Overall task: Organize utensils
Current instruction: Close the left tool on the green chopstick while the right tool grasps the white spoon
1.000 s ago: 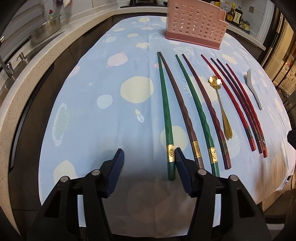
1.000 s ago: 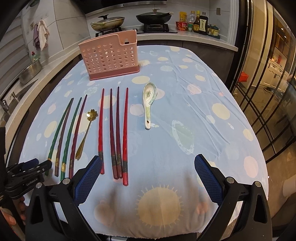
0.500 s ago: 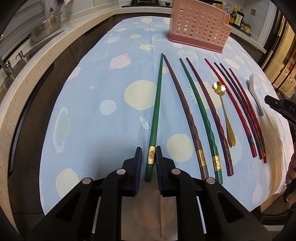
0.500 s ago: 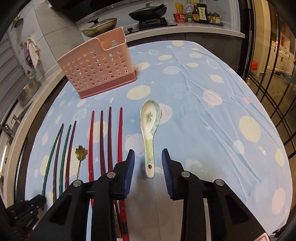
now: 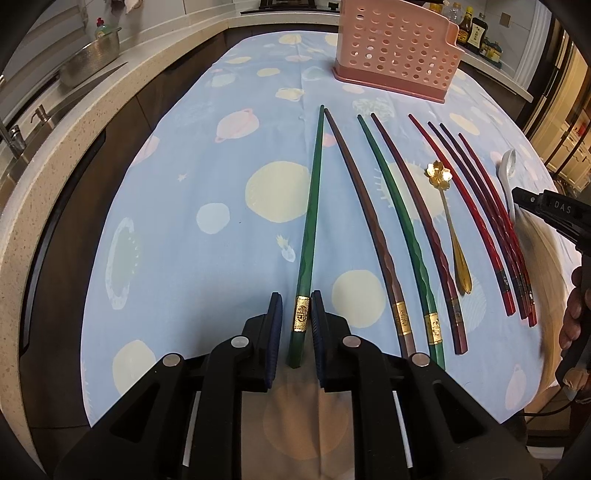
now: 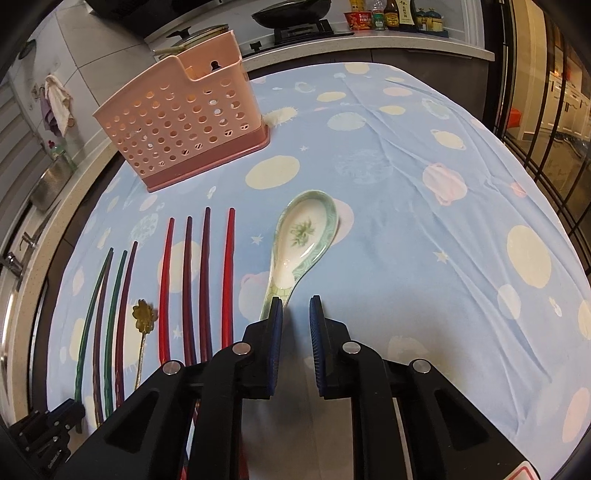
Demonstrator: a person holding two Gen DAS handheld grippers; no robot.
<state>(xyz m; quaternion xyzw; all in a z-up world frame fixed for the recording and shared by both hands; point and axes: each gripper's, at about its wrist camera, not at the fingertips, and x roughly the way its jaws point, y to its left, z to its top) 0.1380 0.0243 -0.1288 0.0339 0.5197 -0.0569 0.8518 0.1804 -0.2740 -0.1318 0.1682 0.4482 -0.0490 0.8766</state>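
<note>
My left gripper (image 5: 296, 308) is closed around the butt end of a green chopstick (image 5: 309, 229) with a gold band, which lies on the blue tablecloth. Beside it lie a brown chopstick (image 5: 364, 218), another green one (image 5: 397, 218), a dark red one (image 5: 417, 218), a gold flower spoon (image 5: 448, 221) and several red chopsticks (image 5: 480, 206). My right gripper (image 6: 296, 310) has its jaws narrowed, with the handle of the ceramic spoon (image 6: 299, 243) hidden behind the left pad; no grip shows. The pink utensil holder (image 6: 184, 122) stands at the back, also seen in the left wrist view (image 5: 397, 48).
The right gripper (image 5: 550, 214) shows at the right edge of the left wrist view. A counter with a sink and metal pot (image 5: 88, 62) runs along the left. A stove with pans (image 6: 291, 14) and sauce bottles (image 6: 391, 11) are at the back. A glass door (image 6: 546, 110) stands to the right.
My left gripper closed around the green chopstick's end and swung it slightly left of its neighbours. My right gripper moved forward to the ceramic spoon's handle and narrowed its jaws.
</note>
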